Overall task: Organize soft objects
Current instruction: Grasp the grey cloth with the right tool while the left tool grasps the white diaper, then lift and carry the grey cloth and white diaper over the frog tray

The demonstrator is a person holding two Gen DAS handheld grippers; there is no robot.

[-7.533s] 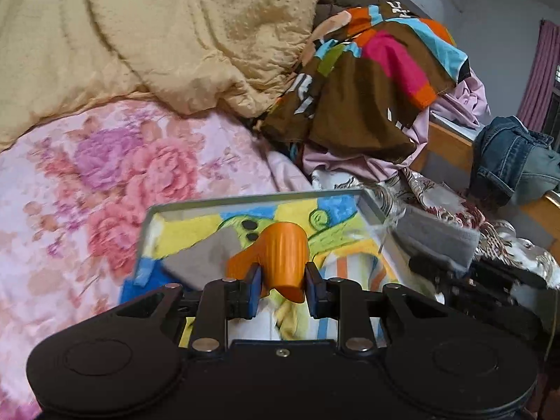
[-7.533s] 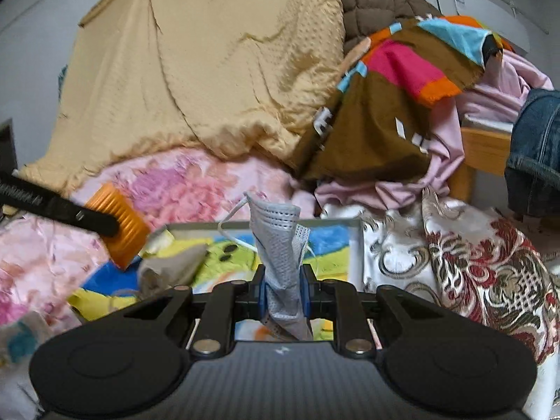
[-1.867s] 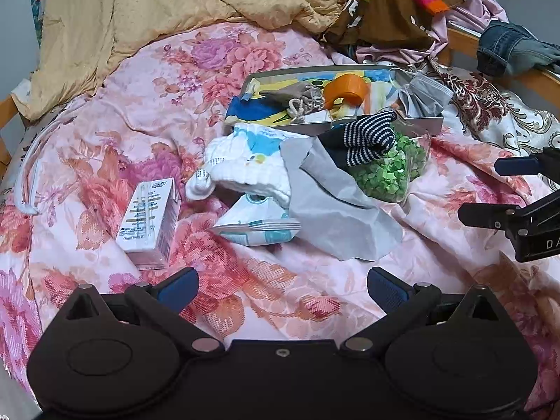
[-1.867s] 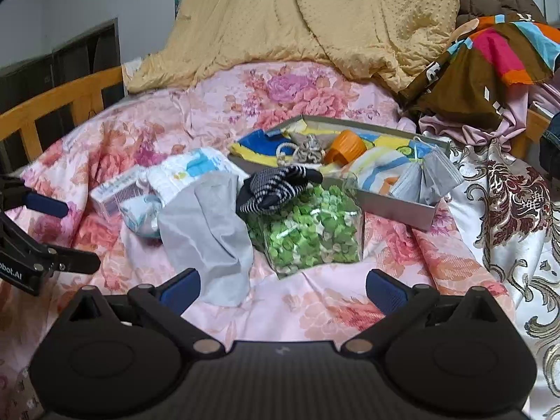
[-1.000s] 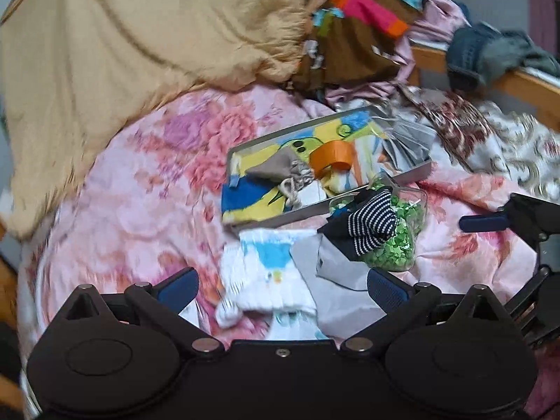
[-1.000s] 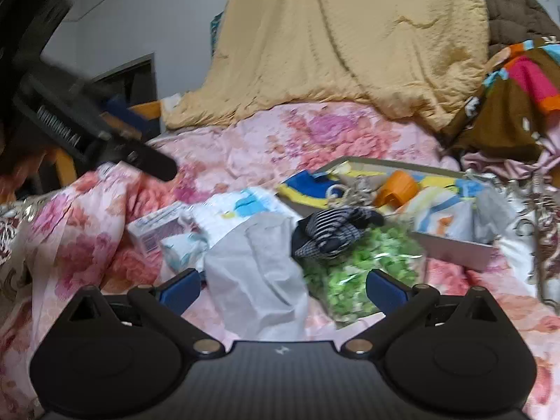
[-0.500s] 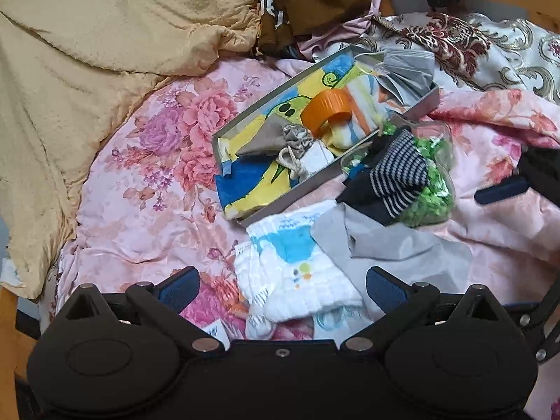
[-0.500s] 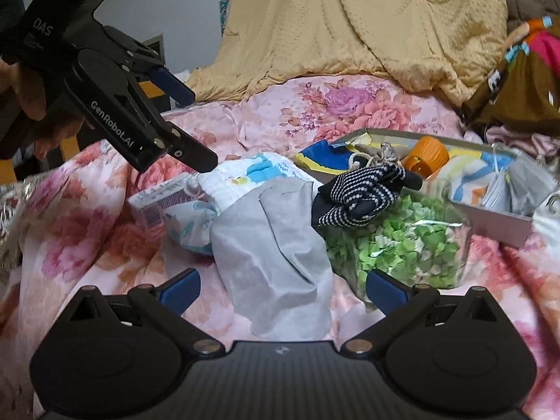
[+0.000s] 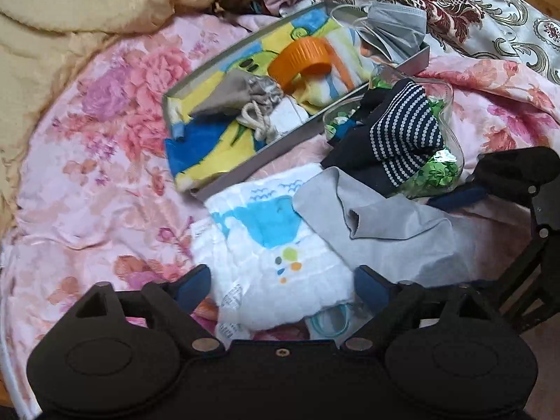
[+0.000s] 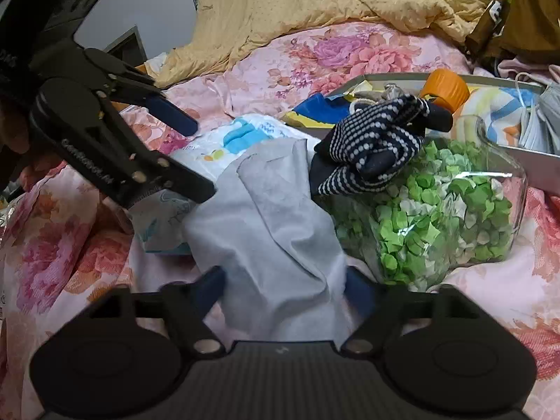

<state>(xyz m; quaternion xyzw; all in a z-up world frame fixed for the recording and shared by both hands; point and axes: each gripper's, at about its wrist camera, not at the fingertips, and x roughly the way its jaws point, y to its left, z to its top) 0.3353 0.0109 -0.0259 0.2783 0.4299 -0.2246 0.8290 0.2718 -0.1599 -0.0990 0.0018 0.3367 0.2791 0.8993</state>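
A white padded cloth with a blue print [image 9: 273, 245] lies on the floral bedsheet, between the fingers of my left gripper [image 9: 281, 287]. Its jaws are closing and do not press on the cloth. A grey cloth [image 10: 280, 217] overlaps the white one. My right gripper [image 10: 283, 287] straddles its near end with its jaws closing, the fingers at the cloth's edges. A navy dotted glove [image 10: 371, 140] rests on a glass jar of green paper stars [image 10: 455, 217]. In the right wrist view my left gripper [image 10: 197, 157] comes in from the left.
Behind the pile a grey box [image 9: 262, 161] holds a colourful towel, an orange cap [image 9: 302, 59], a beige pouch [image 9: 224, 98] and a grey face mask [image 9: 395, 31]. A yellow blanket [image 9: 70, 17] lies heaped at the back. A tissue pack [image 10: 161, 224] sits under the white cloth.
Both grippers have come down and closer to the pile. Their jaws have narrowed, the left around the white cloth, the right around the grey cloth.
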